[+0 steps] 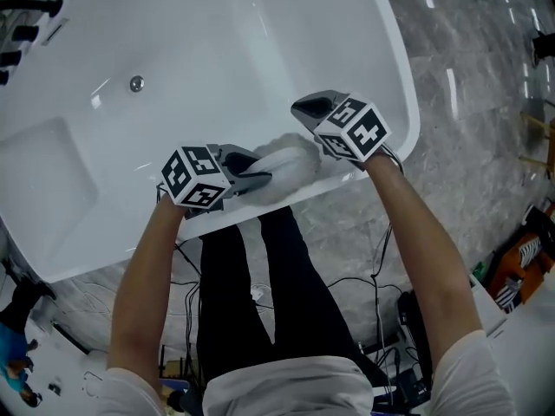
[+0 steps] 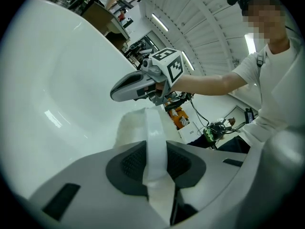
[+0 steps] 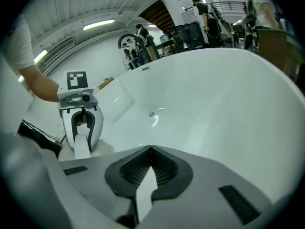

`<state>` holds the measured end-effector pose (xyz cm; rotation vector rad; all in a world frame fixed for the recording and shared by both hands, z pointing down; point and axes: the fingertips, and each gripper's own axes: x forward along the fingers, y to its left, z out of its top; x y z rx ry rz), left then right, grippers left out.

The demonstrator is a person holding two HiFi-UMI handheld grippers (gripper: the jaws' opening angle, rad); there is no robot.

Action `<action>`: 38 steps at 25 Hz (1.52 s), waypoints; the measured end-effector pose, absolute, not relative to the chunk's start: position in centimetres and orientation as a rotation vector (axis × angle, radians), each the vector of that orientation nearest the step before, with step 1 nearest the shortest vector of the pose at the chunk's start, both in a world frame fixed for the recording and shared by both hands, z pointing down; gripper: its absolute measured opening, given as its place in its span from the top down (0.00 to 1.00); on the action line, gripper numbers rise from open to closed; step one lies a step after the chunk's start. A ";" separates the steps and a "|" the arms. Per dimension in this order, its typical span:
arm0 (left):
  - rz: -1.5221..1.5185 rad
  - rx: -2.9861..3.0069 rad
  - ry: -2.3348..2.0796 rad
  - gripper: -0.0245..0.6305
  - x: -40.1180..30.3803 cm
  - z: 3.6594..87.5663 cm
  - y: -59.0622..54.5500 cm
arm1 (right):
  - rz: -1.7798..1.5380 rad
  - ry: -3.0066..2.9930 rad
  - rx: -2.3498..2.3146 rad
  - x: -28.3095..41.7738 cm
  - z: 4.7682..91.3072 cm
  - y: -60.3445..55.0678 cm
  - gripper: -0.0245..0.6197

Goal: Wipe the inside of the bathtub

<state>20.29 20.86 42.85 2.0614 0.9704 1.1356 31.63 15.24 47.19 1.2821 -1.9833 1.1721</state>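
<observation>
1. Glossy white oval bathtub point(image 1: 217, 33). One, standing on a grey marbled floor point(image 1: 473, 85). The inside is bare and shiny, with a small round metal drain point(image 1: 136, 83) in its bottom.

2. Fluffy white wiping cloth point(image 1: 293, 170). It lies bunched on the bathtub's near rim, between the two grippers. A smooth white band point(image 1: 279, 155) runs over the top of it.

3. Left gripper point(image 1: 257, 177). Grey, hand-held, with a cube of black-and-white markers. It sits over the bathtub's near rim, on the drain side of the cloth. Its jaws are pressed together on the band, which is pinched between the dark ribbed pads and leads off toward the other gripper.

4. Right gripper point(image 1: 305, 109). Same make. It is just inside the bathtub's near rim, on the cloth's far side from the drain, pointing across the basin. Its jaws are closed too, with a strip of the white band caught between the pads and the tips meeting beyond it.

5. Person. White short-sleeved top, black trousers point(image 1: 251, 302), bare forearms. Stands against the outside of the bathtub's near rim with both arms reaching over it.

6. Black cables point(image 1: 364, 289). A loose tangle on the floor outside the bathtub, beside the person's legs.
</observation>
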 end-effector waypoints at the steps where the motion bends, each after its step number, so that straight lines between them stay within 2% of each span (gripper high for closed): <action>1: 1.132 2.058 0.967 0.81 20.0 43.0 20.6 | 1.151 -1.995 1.250 30.8 47.2 15.0 0.93; 15: 1.200 1.986 1.002 0.81 12.9 44.4 16.6 | 1.111 -2.015 1.203 23.6 46.7 10.3 0.93; 38: 1.276 1.935 0.960 0.81 15.4 58.5 14.9 | 1.091 -1.993 1.034 24.2 55.5 9.8 0.93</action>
